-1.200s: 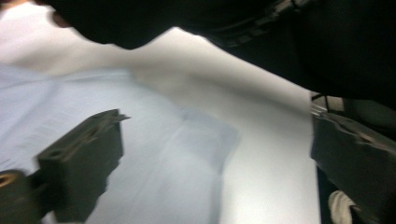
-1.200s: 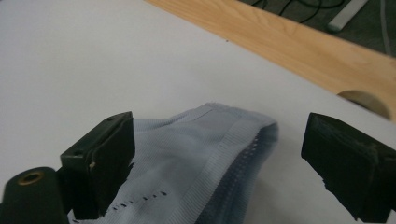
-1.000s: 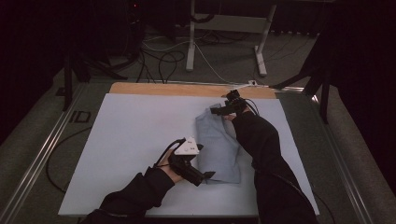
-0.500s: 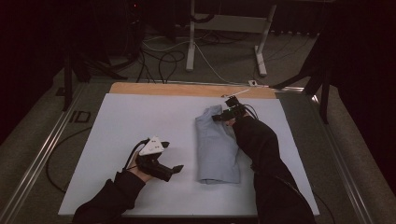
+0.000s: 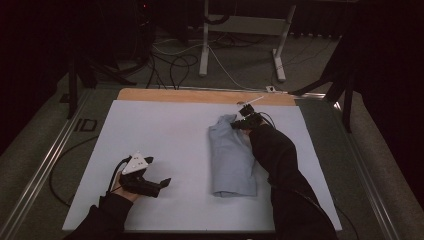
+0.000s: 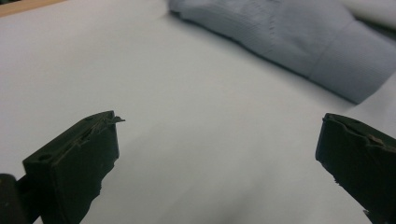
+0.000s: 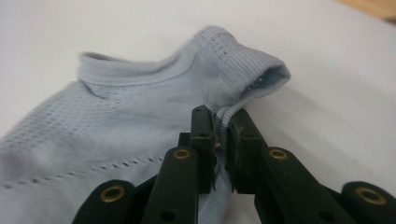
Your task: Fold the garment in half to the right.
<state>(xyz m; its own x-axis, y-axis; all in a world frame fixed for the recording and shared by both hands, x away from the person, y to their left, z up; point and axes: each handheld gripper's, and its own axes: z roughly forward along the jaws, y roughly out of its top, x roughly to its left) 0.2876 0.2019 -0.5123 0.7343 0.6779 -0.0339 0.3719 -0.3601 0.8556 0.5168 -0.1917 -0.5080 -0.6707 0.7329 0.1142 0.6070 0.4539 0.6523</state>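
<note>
Since the earlier frame the left gripper (image 5: 162, 183) has drawn away from the near left edge of the folded light-blue knit garment (image 5: 231, 155) and now rests low over the bare white table cover (image 5: 160, 135), well apart from the cloth, its jaws standing wide with nothing between them. The right gripper (image 5: 239, 124) has kept its place at the garment's far end, and its jaws have just been closing; in the right gripper view (image 7: 223, 126) they pinch a ribbed fold of the fabric (image 7: 140, 116) beside the collar opening. The garment lies right of the cover's middle, its long axis running from the person's side toward the wooden strip (image 5: 200, 95) at the far edge. The left gripper view shows the cloth (image 6: 299, 42) ahead and to the right of the open jaws, beyond a stretch of bare cover. The right hand is thus the one already holding the garment, at its far end, while the near end lies free; any pull or fold would likely run along that long axis, toward the person.
</note>
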